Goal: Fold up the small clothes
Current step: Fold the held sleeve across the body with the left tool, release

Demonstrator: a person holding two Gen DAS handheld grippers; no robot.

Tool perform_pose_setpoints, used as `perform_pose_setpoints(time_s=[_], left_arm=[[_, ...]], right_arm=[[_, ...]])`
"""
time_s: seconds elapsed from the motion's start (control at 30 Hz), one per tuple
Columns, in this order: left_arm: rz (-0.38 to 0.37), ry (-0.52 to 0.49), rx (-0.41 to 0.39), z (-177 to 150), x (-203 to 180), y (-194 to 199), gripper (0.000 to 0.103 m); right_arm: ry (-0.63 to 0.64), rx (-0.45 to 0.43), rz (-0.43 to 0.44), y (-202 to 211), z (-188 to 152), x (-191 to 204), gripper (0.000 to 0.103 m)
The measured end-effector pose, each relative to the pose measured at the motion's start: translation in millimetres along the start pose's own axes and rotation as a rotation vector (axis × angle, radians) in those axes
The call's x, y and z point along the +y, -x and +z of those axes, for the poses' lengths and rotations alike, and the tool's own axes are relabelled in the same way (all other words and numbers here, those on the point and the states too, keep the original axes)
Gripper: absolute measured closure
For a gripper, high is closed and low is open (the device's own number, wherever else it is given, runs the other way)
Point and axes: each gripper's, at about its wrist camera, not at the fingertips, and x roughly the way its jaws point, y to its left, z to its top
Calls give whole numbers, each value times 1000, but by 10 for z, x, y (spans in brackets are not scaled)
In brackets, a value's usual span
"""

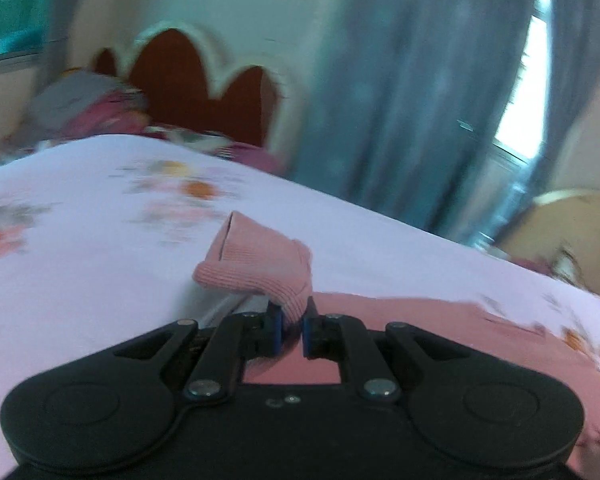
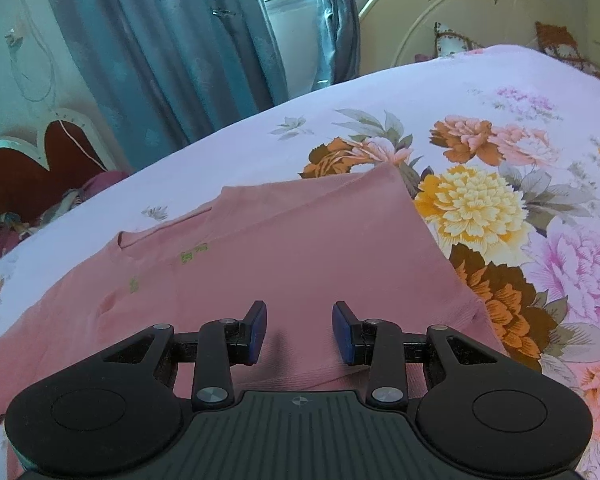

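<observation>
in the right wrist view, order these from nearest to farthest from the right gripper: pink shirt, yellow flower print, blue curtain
1. Pink shirt, directly under the right gripper.
2. Yellow flower print, ahead to the right on the sheet.
3. Blue curtain, beyond the bed, upper left.

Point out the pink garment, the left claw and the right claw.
pink garment (image 2: 300, 248): right wrist view, on the flat middle of the cloth lying on the bed.
left claw (image 1: 292, 322): left wrist view, midway between fingertips, shut on a ribbed cuff.
right claw (image 2: 299, 322): right wrist view, midway between its open fingertips.
</observation>
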Motion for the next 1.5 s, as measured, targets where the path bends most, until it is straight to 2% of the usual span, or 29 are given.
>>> perform_pose_setpoints(time_s=[0.2, 0.33, 0.4, 0.67, 0.7, 0.77, 0.8, 0.83, 0.87, 0.9, 0.93, 1.0, 1.03, 1.07, 1.1, 1.17, 1.2, 1.23, 1.27, 1.33, 1.37, 1.47, 1.5], left_arm=[[-159, -115, 69, -215, -1143, -120, 95], [-237, -156, 125, -392, -1798, -272, 95], [-253, -207, 152, -517, -2114, -365, 95], [-321, -260, 272, -995, -2785, -675, 93], [-339, -266, 302, -1054, -2861, -715, 84], [-384, -255, 363, -1167, -2945, -841, 56], [-386, -243, 373, -1202, -2947, -849, 30], [-381, -241, 352, -1214, -2943, -798, 29], [-387, -240, 310, -1192, -2904, -699, 29], [-395, -235, 280, -1151, -2828, -602, 29], [-389, -224, 260, -1098, -2740, -516, 30], [-359, -198, 208, -967, -2465, -313, 32], [-327, -190, 188, -913, -2295, -228, 37], [-287, -185, 169, -862, -2099, -140, 38], [-246, -184, 150, -820, -1904, -50, 40], [-151, -182, 123, -781, -1486, 104, 45], [-109, -173, 118, -782, -1280, 155, 51], [-82, -158, 127, -792, -1110, 173, 58], [-54, -138, 152, -808, -944, 161, 59], [-19, -126, 203, -857, -740, 68, 60], [-4, -131, 222, -873, -682, -1, 60], [0, -135, 259, -906, -633, -243, 60], [-9, -133, 271, -911, -605, -307, 64]], right_arm=[[10, -4, 46, 58, 47, -141, 67], [11, -1, 74, 112, 91, -277, 67], [3, 0, 82, 140, 103, -352, 67], [-21, 27, 116, 273, 104, -623, 67], [-38, 31, 131, 286, 106, -657, 67], [-69, 39, 150, 287, 111, -697, 66], [-81, 42, 148, 282, 113, -700, 66], [-90, 47, 147, 274, 116, -695, 66], [-95, 47, 152, 272, 120, -680, 54], [-100, 34, 157, 284, 123, -661, 25], [-100, 8, 174, 307, 117, -627, 18], [-93, 15, 234, 280, 123, -545, 18], [-90, 31, 266, 240, 108, -476, 20], [-85, 49, 286, 197, 102, -410, 31], [-87, 69, 301, 144, 91, -353, 37], [-104, 118, 326, -3, 42, -239, 38], [-110, 142, 332, -78, 17, -192, 40], [-113, 167, 335, -158, -12, -143, 41], [-117, 188, 336, -233, -42, -100, 41], [-132, 231, 341, -385, -94, -35, 54], [-136, 245, 341, -440, -115, -9, 65], [-119, 246, 317, -548, -131, 68, 73], [-107, 238, 315, -564, -121, 99, 76]])
